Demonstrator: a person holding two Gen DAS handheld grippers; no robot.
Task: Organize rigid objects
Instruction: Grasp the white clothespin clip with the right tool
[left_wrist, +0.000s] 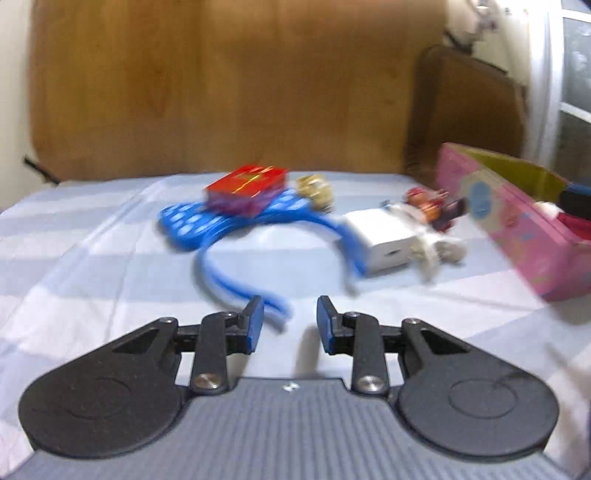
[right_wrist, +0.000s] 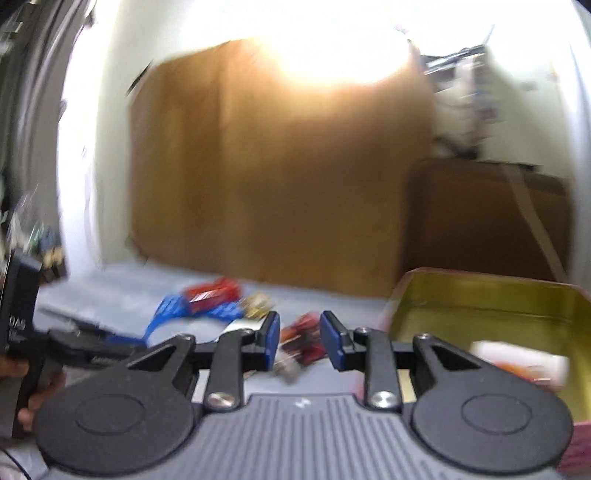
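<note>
Left gripper (left_wrist: 290, 319) and right gripper (right_wrist: 297, 341): jaws part open, holding nothing. On the bed (left_wrist: 92, 251): blue headband (left_wrist: 236, 236), red box (left_wrist: 245, 186), white charger (left_wrist: 384, 240); pink tin (left_wrist: 517, 221) at right.

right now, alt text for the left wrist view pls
The open, empty left gripper points over a checked sheet at a blue headband with a red box on it. A white charger lies to the right, beside a tilted pink tin. The picture is motion-blurred.
</note>
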